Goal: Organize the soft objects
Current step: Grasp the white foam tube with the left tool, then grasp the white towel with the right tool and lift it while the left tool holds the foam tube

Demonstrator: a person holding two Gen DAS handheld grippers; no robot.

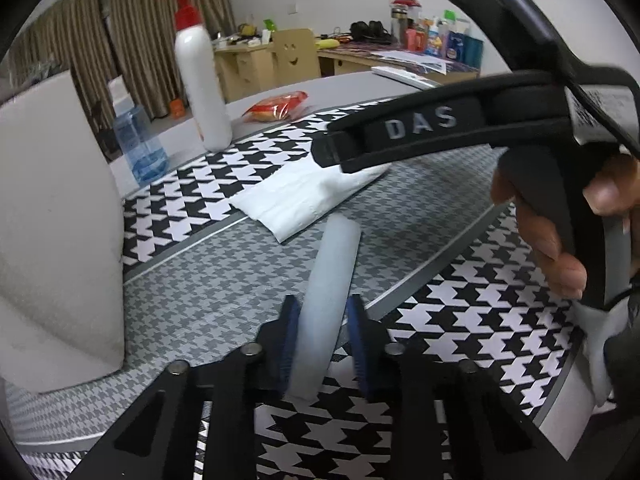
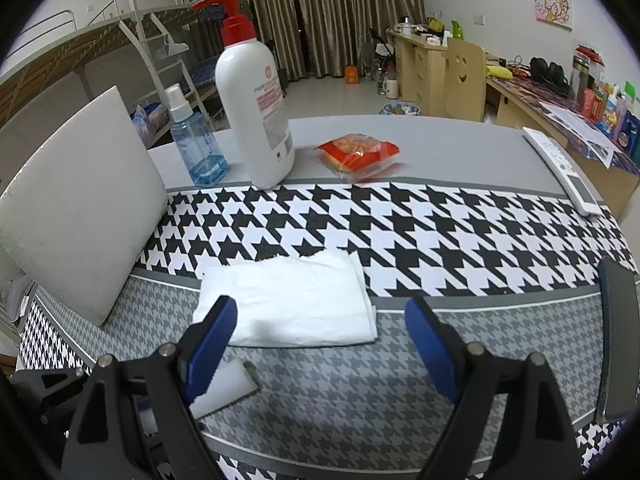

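The left gripper (image 1: 322, 330) has its 2 blue pads pressed narrow on a pale foam strip (image 1: 330, 280) that points toward 12 o'clock over the houndstooth cloth (image 1: 460, 320). The right gripper (image 2: 320, 344) hangs wide and empty above a folded white tissue (image 2: 296, 304). Farther off, at 10 o'clock, a foam block (image 2: 76, 204) leans, with a pump bottle (image 2: 256, 108) and a red snack packet (image 2: 358, 154) near 12.

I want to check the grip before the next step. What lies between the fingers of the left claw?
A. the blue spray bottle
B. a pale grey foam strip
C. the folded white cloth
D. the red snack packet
B: the left claw has its blue pads against both sides of the foam strip, while the cloth lies apart, farther up the table.
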